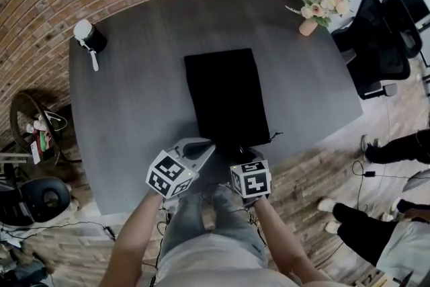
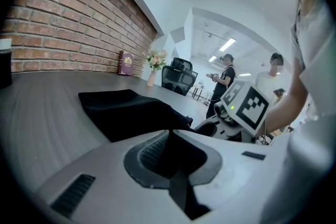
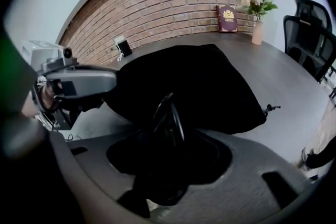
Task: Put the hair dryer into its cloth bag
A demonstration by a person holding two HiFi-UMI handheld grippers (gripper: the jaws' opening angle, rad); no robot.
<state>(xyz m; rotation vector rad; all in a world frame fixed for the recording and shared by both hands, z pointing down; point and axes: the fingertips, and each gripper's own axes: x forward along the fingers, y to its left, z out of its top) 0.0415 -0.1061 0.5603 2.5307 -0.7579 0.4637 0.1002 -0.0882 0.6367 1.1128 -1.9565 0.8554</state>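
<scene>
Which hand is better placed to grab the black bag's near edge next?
Right: the right gripper has open jaws over the cloth bag's near edge, while the left gripper is shut on its corner.

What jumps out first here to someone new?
A black cloth bag lies flat mid-table, its mouth at the near edge, where the left gripper pinches it and the right gripper is open beside it. The hair dryer stands apart at the far left corner, not yet bagged.
</scene>
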